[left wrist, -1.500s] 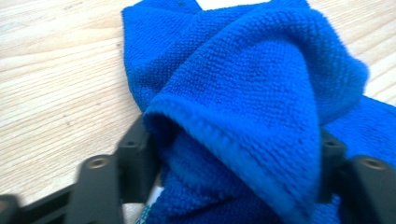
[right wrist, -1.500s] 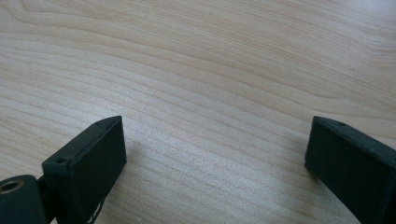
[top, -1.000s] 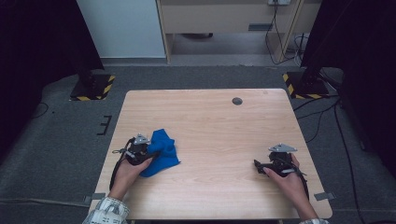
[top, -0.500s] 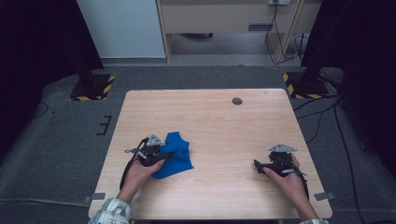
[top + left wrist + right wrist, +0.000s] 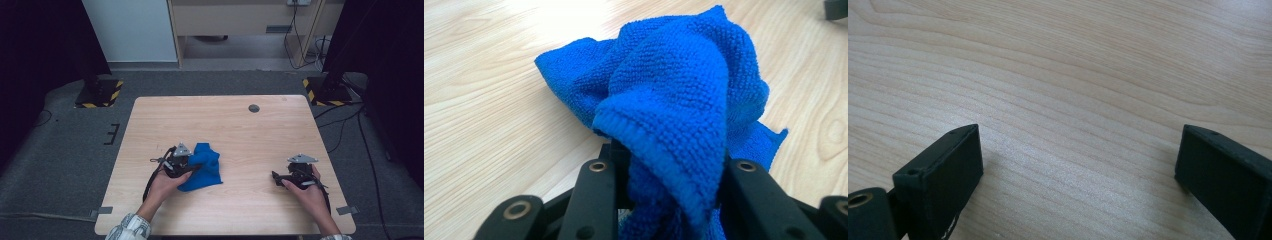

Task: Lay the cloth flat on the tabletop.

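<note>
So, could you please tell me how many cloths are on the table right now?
1. A single blue cloth lies bunched on the table, left of centre, with part of it gathered between the jaws of the left claw. None seems hidden elsewhere.

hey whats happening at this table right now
A person sits at a wooden table with a handheld gripper in each hand. The left gripper is clamped on a bunched-up blue cloth, with a fold of it pinched between the jaws and the rest draped on the table. The right gripper rests near the table's right edge, jaws wide open with nothing between them. A small dark round spot sits near the far edge.
</note>
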The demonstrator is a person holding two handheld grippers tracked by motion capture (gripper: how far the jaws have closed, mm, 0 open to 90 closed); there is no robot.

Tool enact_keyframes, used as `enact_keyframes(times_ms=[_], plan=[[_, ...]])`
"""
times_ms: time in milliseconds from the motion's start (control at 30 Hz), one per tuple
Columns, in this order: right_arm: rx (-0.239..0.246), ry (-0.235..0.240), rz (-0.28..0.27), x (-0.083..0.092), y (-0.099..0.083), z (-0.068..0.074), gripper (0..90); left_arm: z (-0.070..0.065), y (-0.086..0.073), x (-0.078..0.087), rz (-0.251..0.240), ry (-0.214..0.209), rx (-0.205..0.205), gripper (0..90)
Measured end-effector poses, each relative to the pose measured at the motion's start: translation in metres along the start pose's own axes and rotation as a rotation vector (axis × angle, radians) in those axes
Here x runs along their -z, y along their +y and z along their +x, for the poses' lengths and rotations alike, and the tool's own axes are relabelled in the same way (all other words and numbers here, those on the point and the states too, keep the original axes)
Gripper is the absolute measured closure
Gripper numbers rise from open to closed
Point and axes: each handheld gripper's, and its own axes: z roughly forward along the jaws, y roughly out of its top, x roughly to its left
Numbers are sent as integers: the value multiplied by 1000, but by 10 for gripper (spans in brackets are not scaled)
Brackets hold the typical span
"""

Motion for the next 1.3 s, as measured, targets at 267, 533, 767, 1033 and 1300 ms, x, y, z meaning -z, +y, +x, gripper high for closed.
enact_keyframes(times_ms=[267,533,767,1033,1300], plan=[[3,1,-1,0,0,0,50,-25,17,-24,6,-36,-40,682],[4,1,-1,0,0,0,50,-56,31,-52,21,-80,-94,681],[2,0,-1,0,0,0,50,-68,30,-62,42,-64,-138,654],[-1,0,0,0,0,0,50,-59,31,-59,-5,-43,-84,306],[-2,-2,-1,0,0,0,52,-56,34,-43,-73,-11,-46,127]])
